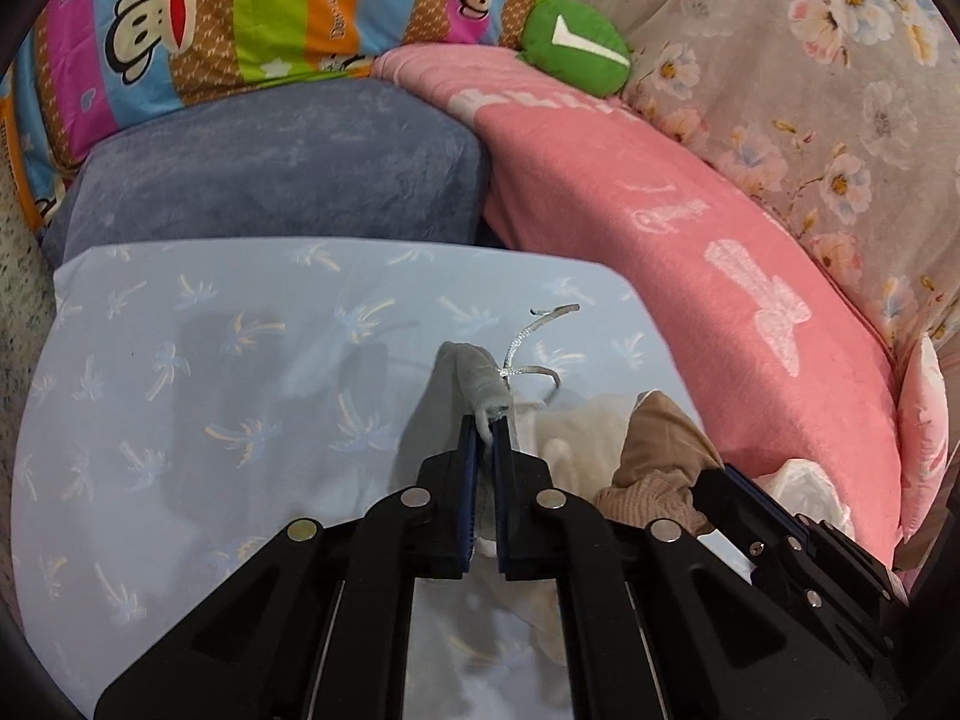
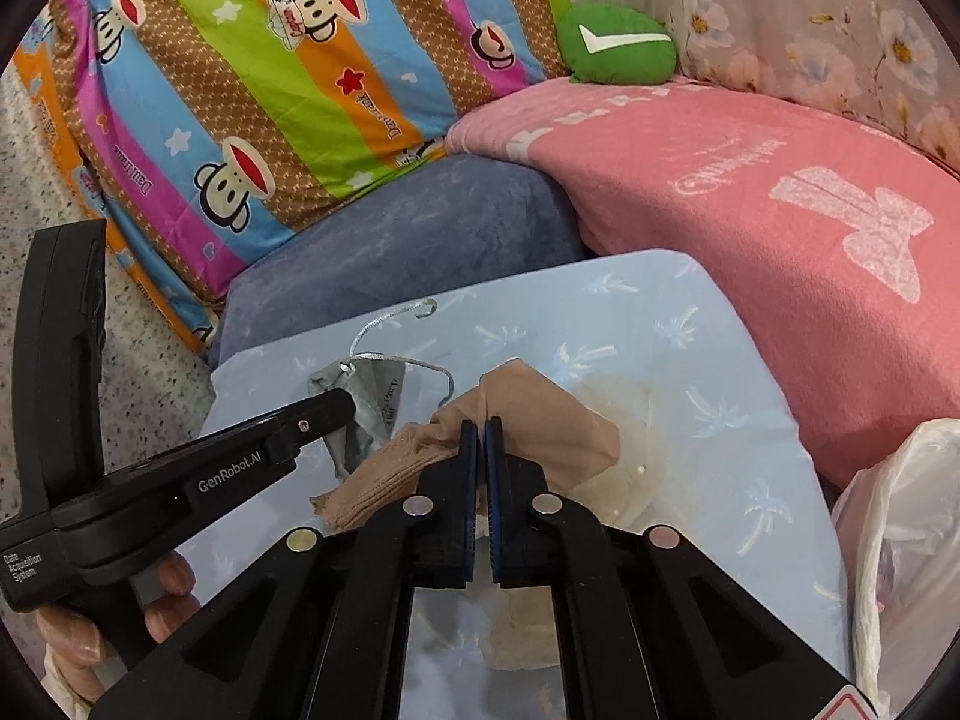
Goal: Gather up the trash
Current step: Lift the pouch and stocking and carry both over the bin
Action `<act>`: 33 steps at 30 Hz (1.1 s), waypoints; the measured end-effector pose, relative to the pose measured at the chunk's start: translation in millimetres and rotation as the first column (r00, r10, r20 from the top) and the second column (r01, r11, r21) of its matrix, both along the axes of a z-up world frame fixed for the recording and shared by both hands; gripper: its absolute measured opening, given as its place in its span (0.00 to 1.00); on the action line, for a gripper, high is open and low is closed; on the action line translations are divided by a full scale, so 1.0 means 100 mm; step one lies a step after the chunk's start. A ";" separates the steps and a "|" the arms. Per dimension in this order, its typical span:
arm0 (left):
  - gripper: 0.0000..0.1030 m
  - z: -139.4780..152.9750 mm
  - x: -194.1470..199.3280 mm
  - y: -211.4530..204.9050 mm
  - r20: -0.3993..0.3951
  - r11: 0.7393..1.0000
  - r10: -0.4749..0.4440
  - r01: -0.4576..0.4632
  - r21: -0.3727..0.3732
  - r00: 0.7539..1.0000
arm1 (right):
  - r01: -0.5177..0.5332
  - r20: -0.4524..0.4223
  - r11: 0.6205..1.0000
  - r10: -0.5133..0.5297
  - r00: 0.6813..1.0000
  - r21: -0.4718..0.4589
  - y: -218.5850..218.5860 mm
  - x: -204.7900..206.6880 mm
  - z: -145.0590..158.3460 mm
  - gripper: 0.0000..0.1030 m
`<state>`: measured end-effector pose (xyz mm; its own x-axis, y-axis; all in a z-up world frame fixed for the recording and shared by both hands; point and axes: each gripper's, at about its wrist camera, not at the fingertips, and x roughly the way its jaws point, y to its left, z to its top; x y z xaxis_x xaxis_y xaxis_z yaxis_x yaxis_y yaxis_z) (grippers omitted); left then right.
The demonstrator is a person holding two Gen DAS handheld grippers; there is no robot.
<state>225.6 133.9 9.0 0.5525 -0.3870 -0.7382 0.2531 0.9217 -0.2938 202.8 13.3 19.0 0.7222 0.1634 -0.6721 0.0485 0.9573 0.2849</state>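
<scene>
Your left gripper clamps the grey pouch, your right gripper the tan stocking, both lifted off the blue sheet for bagging.

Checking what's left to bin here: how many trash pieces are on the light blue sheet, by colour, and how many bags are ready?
Grey pouch with silver cord, in the left gripper jaws: 1
Tan stocking, in the right gripper jaws: 1
Cream-white piece: 1
White plastic bag: 1
Total: 4
</scene>
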 end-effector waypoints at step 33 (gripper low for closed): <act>0.05 0.62 -1.20 -2.09 0.143 0.916 -0.401 0.398 0.047 0.905 | 0.420 0.148 0.906 -0.424 0.894 0.058 -2.25 -1.87 0.60 0.03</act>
<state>106.0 -74.8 71.4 0.4566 -0.5867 -0.6688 0.6404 0.7386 -0.2107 16.3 -211.6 79.3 0.8207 -0.1650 -0.5470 0.4001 0.8494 0.3441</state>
